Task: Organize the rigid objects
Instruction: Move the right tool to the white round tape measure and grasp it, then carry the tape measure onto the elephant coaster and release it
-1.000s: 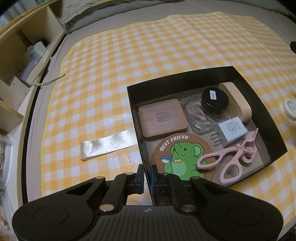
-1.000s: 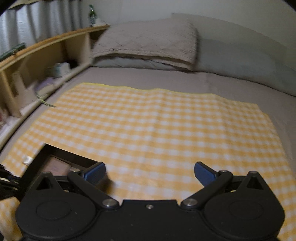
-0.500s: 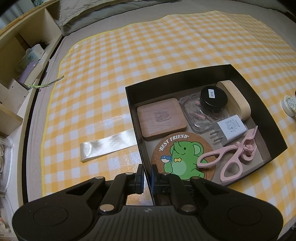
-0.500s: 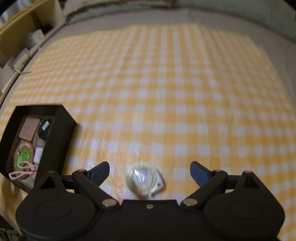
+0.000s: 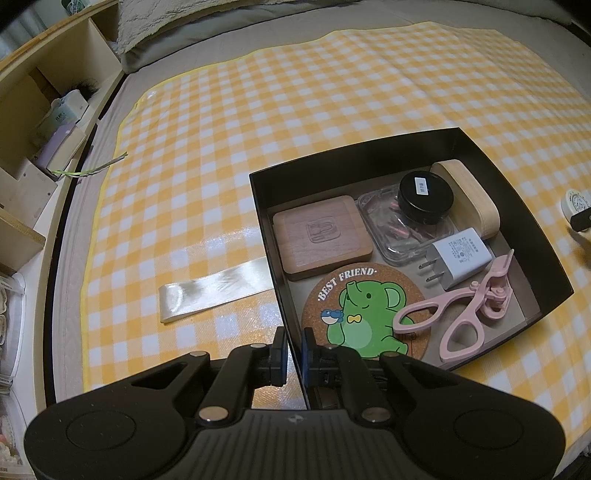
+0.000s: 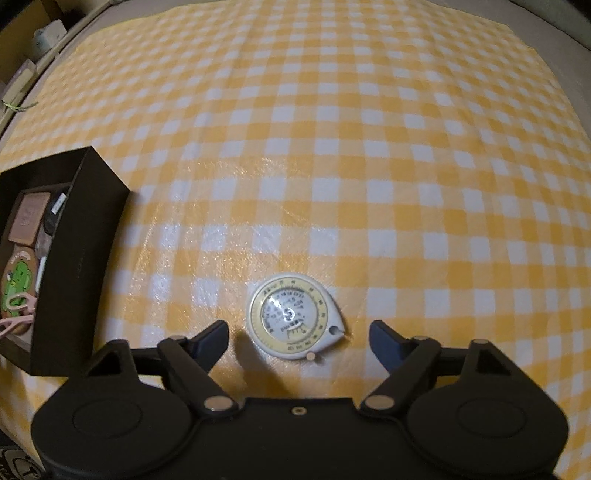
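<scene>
A black box [image 5: 351, 155] on the checkered cloth holds a wooden square [image 5: 321, 236], an elephant cork coaster [image 5: 364, 310], pink scissors [image 5: 465, 310], a white charger [image 5: 460, 256], a black jar [image 5: 424, 197] and a wooden case [image 5: 469, 199]. My left gripper [image 5: 293, 350] is shut on the box's near left wall. A round white tape measure [image 6: 293, 319] lies on the cloth right of the box [image 6: 81, 251]. My right gripper [image 6: 298, 336] points down over it. Its jaws are closing with the tape measure between them, the pads still clear of it.
A cream ribbon strip [image 5: 218, 290] lies on the yellow checkered cloth [image 6: 332, 147] left of the box. Wooden shelves [image 5: 33, 122] with small items run along the left side. A pillow [image 5: 166, 22] lies at the far end.
The right gripper has tilted down and dropped over the tape measure, which has come between its narrowing jaws. The left gripper has stayed on the box wall.
</scene>
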The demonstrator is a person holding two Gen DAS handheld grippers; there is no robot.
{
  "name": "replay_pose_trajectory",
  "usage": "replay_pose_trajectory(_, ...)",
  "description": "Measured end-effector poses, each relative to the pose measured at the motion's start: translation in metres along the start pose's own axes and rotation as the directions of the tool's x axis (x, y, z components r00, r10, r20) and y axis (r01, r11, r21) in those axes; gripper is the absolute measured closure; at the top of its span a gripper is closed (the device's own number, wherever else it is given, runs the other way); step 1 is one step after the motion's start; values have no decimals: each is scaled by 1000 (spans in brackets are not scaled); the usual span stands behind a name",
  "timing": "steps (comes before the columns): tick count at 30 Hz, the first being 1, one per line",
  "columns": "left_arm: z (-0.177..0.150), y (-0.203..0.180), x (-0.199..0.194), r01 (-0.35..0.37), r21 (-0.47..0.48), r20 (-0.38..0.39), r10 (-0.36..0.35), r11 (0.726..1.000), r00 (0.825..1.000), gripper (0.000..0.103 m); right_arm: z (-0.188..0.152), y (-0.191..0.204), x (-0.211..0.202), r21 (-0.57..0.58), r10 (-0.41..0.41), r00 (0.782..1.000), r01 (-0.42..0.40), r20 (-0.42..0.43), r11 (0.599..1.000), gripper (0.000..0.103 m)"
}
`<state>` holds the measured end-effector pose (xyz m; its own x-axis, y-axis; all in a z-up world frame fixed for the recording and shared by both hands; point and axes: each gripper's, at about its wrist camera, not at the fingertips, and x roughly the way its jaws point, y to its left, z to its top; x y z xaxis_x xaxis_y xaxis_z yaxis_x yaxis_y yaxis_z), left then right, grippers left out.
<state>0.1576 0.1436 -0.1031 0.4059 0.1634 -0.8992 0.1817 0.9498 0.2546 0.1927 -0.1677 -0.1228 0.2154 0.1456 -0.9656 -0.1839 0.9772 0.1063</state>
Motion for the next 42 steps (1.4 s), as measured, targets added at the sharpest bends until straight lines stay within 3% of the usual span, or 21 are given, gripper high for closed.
replay_pose_trajectory(5,0,0,0,0,0,0,0,1000,1000,95,2,7,8,-8,-24,1000,24,-2,1000,28)
replay_pose_trajectory(11,0,0,0,0,0,0,0,1000,1000,95,13,20,21,-50,-30,999,31,11,998,44)
replay_pose_trajectory(23,0,0,0,0,-1,0,0,1000,1000,95,8,38,-3,-84,11,999,-8,39,996,45)
replay_pose_trajectory(28,0,0,0,3,-2,1,-3,1000,1000,95,27,51,-34,-47,69,987,-63,144,997,45)
replay_pose_trajectory(34,0,1,1,11,-4,3,-11,1000,1000,95,43,69,-64,-15,158,957,-159,242,987,45)
replay_pose_trajectory(42,0,1,0,14,-8,4,-14,1000,1000,95,53,127,-74,-108,299,926,-281,230,954,45)
